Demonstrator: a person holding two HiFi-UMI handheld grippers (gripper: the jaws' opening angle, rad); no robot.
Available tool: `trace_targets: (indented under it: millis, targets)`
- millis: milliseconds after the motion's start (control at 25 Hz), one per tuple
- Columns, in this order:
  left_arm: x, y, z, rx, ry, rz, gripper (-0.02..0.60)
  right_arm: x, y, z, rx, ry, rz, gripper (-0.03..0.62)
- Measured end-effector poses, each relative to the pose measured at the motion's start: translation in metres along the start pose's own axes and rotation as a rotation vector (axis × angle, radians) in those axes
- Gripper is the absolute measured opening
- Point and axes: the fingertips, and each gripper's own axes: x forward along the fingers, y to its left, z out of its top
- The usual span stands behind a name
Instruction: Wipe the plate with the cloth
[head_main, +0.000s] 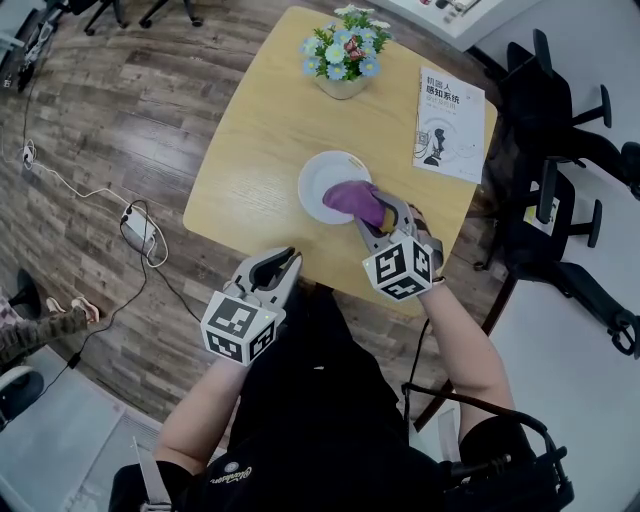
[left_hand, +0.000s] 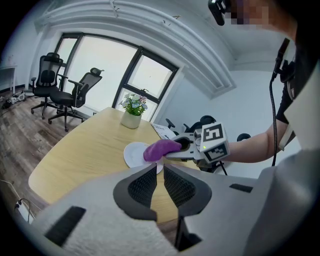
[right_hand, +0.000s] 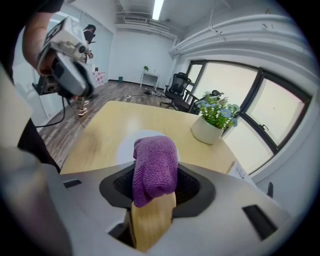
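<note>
On the near right part of the white plate (head_main: 322, 180), the purple cloth (head_main: 355, 200) sits bunched in the right tongs (head_main: 378, 212). The tongs are clenched on the cloth's rear half, so a rounded wad sticks out ahead of the tips. The plate lies flat near the middle of the wooden surface (head_main: 265, 140), with a potted flower arrangement (head_main: 345, 50) beyond it and a booklet (head_main: 450, 125) to the right. The left tongs (head_main: 287, 264) hang off the near edge of the surface, away from the plate, with their jaws drawn almost together on nothing.

The wiping stroke looks to be in hand, though the views do not settle whether the wad is pressing on the plate or hovering just over it. To do the stroke well, the person likely needs to tilt the right tongs down so that only cloth meets the plate, not the hard tips. The pressure should be light and even. Sweeping in overlapping arcs from the near right rim toward the bare far left side would cover the whole face.

The plate is unheld and probably slides easily on the smooth wood, so a firm push could shove it toward the flowers. Steadying the near rim with the idle left tongs would help. The grip on the cloth should not loosen, since the wad could drag out mid-stroke.
</note>
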Motion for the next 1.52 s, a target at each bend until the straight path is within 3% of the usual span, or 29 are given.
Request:
trace_targets:
  millis: [160, 280, 1080, 1240, 1520]
  targets:
    - [0.001, -0.001, -0.001, 0.000, 0.002, 0.004, 0.046, 0.022, -0.058, 0.002, 0.014, 0.031, -0.097, 0.164]
    - [0.001, -0.003, -0.004, -0.002, 0.006, 0.007, 0.046, 0.035, -0.072, -0.007, 0.010, 0.069, -0.115, 0.164]
    - [0.011, -0.013, -0.010, 0.010, 0.023, -0.024, 0.046, -0.007, 0.026, -0.039, -0.066, 0.072, 0.020, 0.164]
    - [0.009, -0.013, -0.009, 0.009, 0.018, -0.019, 0.046, -0.010, 0.002, -0.033, -0.024, 0.052, -0.027, 0.164]
    - [0.005, -0.008, -0.008, 0.005, 0.016, -0.003, 0.046, 0.005, -0.078, -0.027, 0.004, 0.073, -0.162, 0.164]
